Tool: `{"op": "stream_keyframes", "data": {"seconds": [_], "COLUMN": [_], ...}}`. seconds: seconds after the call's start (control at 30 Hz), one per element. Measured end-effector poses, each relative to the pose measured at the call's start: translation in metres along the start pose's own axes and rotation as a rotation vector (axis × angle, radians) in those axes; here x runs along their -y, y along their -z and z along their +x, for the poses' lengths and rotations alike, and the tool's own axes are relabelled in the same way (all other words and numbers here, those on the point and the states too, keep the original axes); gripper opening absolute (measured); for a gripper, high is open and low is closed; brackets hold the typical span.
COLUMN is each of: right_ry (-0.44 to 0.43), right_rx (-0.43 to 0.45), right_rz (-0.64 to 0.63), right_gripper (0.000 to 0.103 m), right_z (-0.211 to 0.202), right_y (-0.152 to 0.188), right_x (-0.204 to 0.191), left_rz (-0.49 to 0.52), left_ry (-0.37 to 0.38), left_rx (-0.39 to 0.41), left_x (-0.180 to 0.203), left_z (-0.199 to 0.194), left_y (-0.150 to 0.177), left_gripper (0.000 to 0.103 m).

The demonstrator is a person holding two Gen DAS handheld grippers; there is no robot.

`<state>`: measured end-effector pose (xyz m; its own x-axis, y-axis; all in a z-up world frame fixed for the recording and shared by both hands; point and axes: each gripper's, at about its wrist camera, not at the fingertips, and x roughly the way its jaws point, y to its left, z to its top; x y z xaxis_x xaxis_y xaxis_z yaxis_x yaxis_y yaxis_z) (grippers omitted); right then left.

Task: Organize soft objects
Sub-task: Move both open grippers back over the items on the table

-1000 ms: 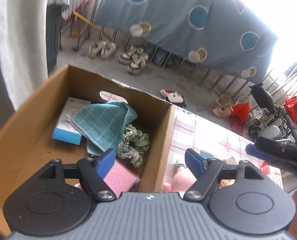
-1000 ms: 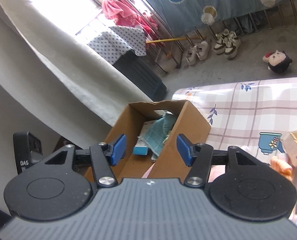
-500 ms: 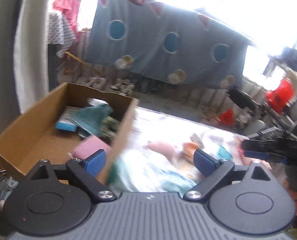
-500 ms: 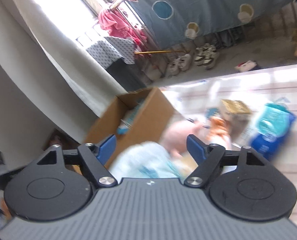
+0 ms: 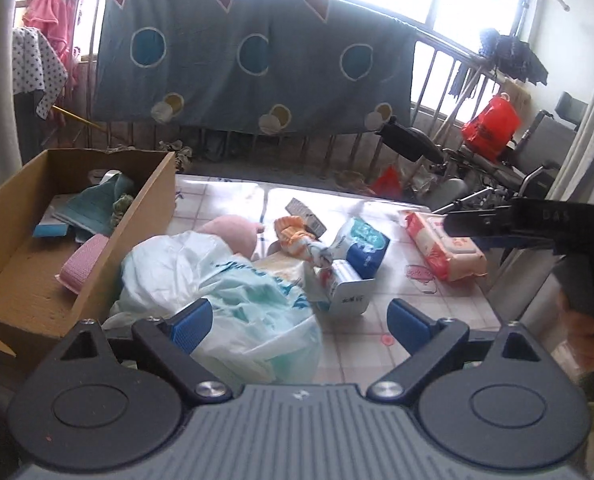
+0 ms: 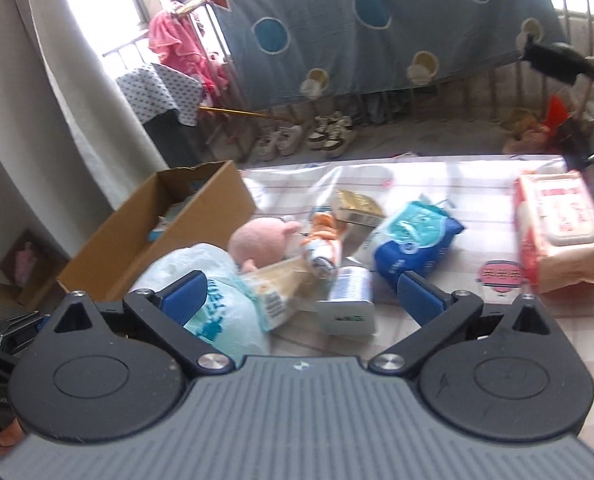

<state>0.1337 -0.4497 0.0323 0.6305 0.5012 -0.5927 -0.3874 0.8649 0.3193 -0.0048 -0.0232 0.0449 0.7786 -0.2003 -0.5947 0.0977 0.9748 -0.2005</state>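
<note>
The left gripper (image 5: 299,322) is standing wide with nothing gripped, and the right gripper (image 6: 303,292) is opening its ribbed blue pads (image 6: 419,298), also empty. Both are hovering over a crinkly pale plastic bag (image 5: 233,292) lying against the corrugated cardboard box (image 5: 97,276). Beside the box, a round pink plush toy (image 6: 259,242) is resting; beyond it, a glossy blue tissue pack (image 6: 415,240).

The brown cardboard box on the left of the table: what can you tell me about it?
The brown cardboard box is open-topped, plain corrugated card, with an oval hand-hole in its far wall and a torn-looking top edge. It stands upright at the table's left end. Inside lie a teal checked cloth, a green scrunchie, a pink knitted piece and a blue-edged flat pack. A pale crumpled plastic bag lies against its right wall.
</note>
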Motion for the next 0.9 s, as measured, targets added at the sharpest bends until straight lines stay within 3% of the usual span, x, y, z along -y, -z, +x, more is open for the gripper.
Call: {"op": "stream_keyframes", "data": {"seconds": [0.13, 0.27, 0.47, 0.7, 0.9], "right_ry": [0.047, 0.095, 0.174, 0.202, 0.163], "right_rx": [-0.015, -0.010, 0.012, 0.035, 0.065], "right_rz": [-0.027, -0.082, -0.175, -0.215, -0.201], "right_gripper": [0.102, 0.102, 0.102, 0.102, 0.102], "right_z": [-0.001, 0.000, 0.001, 0.002, -0.002], "right_y": [0.001, -0.001, -0.007, -0.012, -0.010], "right_x": [-0.006, -0.018, -0.039, -0.049, -0.039], "left_rz": [-0.045, -0.097, -0.103, -0.106, -0.140], "left_ry": [-0.012, -0.025, -0.026, 0.007, 0.067], "left_rx": [0.004, 0.024, 0.042, 0.049, 0.067], "left_x": [-0.017, -0.032, -0.044, -0.050, -0.050], "left_z": [0.000, -0.005, -0.013, -0.016, -0.014], "left_y": [0.002, 0.002, 0.001, 0.001, -0.001], "left_gripper": [0.096, 0.103, 0.103, 0.103, 0.103]}}
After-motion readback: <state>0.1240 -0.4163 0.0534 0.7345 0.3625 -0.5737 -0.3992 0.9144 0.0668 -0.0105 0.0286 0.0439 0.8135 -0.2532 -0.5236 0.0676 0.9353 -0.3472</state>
